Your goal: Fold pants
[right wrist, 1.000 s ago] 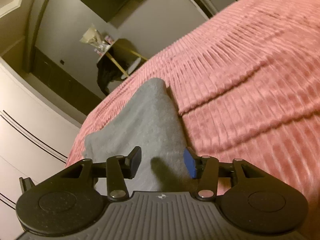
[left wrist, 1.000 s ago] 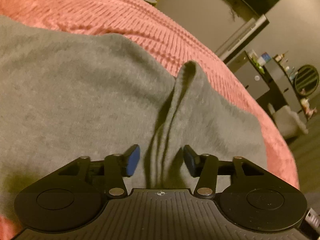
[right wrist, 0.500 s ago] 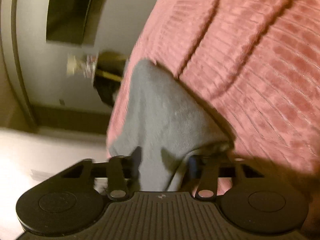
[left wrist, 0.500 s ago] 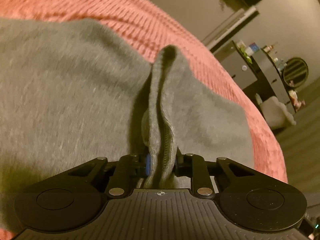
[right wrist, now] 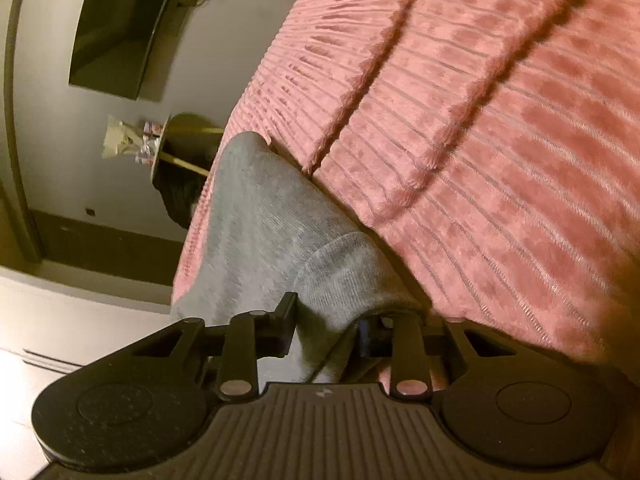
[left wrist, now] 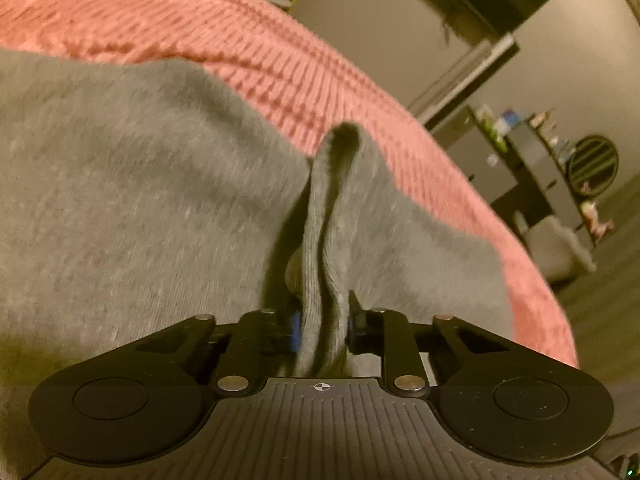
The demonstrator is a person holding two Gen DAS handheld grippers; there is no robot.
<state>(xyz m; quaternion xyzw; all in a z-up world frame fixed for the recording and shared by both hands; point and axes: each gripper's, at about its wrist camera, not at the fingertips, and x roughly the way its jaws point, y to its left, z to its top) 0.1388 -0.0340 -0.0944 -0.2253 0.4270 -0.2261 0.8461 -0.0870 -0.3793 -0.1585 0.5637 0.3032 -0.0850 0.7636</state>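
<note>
Grey pants (left wrist: 140, 200) lie spread on a pink ribbed bedspread (left wrist: 280, 60). In the left wrist view, a raised ridge of the ribbed hem (left wrist: 320, 240) runs straight into my left gripper (left wrist: 322, 328), which is shut on it with the blue pads pressing both sides. In the right wrist view, a narrower part of the grey pants (right wrist: 260, 216) lies near the bed's left edge, on the bedspread (right wrist: 500, 140). My right gripper (right wrist: 326, 328) is closing, a bunched fold of the fabric fills the gap between its jaws, and both pads touch it.
The bed's edge drops off at the right of the left wrist view, beside a dark shelf unit (left wrist: 532, 148) with small items and a round dark object (left wrist: 593, 164). Past the bed's left edge in the right wrist view stand a small round table (right wrist: 160, 148) and a dark wall panel (right wrist: 116, 32).
Both grippers went from open over the pants to closed on gathered folds. The left pinched up a ridge of hem. The right sank and rolled, tilting the room in its view.
</note>
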